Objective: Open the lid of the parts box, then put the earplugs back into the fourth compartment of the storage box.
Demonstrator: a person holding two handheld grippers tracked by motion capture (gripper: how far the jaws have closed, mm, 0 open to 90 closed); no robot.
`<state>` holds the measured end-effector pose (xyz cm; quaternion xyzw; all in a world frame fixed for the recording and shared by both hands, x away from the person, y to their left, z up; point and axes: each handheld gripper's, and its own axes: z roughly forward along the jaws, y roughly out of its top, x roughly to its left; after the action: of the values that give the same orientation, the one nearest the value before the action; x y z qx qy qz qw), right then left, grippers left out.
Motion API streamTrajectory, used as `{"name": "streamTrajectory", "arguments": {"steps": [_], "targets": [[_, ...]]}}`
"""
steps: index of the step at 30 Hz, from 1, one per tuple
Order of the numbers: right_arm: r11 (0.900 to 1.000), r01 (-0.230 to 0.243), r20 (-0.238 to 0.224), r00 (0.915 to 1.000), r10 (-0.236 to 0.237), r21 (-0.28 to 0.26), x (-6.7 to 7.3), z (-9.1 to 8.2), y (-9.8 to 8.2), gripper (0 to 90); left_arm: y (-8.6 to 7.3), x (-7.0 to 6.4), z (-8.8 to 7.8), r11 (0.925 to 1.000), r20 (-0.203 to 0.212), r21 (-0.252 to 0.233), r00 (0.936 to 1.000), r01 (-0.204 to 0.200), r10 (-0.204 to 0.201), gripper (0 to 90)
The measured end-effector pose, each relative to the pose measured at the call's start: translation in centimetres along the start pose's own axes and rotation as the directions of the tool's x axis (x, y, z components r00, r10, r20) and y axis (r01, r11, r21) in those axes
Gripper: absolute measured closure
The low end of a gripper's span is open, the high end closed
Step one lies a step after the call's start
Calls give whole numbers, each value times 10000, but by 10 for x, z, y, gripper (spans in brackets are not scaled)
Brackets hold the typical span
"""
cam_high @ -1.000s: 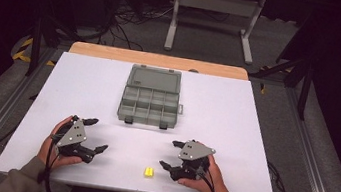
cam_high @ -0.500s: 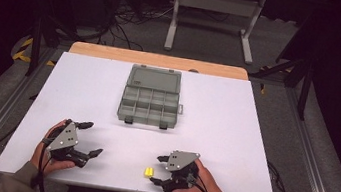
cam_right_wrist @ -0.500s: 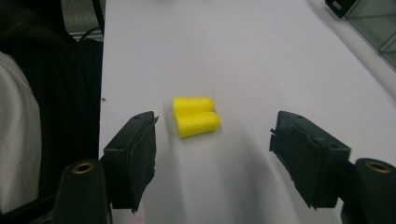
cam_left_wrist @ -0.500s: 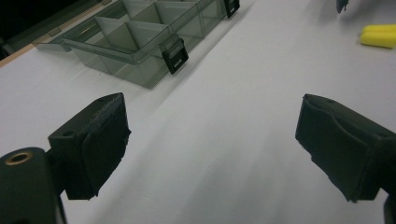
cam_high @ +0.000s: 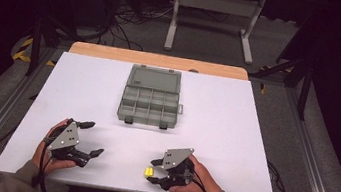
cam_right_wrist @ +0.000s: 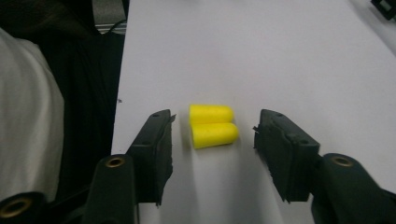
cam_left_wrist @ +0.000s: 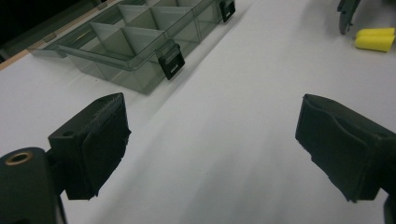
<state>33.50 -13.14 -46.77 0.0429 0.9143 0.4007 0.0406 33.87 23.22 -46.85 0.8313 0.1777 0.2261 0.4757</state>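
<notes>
Two yellow foam earplugs (cam_right_wrist: 212,126) lie side by side on the white tabletop (cam_high: 233,135) near its front edge. My right gripper (cam_right_wrist: 214,122) straddles them. Its jaws have just been closing, and a gap remains between each pad and the plugs. In the high view the right gripper (cam_high: 152,171) points left at the earplugs (cam_high: 148,172). My left gripper (cam_high: 93,138) rests at the front left, wide open and empty, also seen as the left gripper (cam_left_wrist: 212,109). An open grey compartment box (cam_high: 150,100) sits mid-table.
In the left gripper view the compartment box (cam_left_wrist: 135,42), with its black latches, lies ahead on the left, and the earplugs (cam_left_wrist: 375,38) lie at the far right. A wooden strip (cam_high: 158,60) edges the table's back. A metal stand (cam_high: 215,16) is on the floor behind.
My right gripper has slid left and down to the yellow earplugs, and its jaws have narrowed around them. The left gripper has stayed where it was.
</notes>
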Motion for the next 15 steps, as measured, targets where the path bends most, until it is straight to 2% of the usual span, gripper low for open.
{"name": "streamTrajectory", "arguments": {"steps": [10, 15], "targets": [[9997, 236, -317, 9992, -236, 5, -4, 3, 3, 551, -1, 1, -2, 10000, 19, 12, 10000, 60, -60, 105], [9993, 358, -428, 9984, -361, -63, -4, 3, 3, 620, -2, 0, -2, 9999, -27, 105, 10000, 88, -87, 105]]}}
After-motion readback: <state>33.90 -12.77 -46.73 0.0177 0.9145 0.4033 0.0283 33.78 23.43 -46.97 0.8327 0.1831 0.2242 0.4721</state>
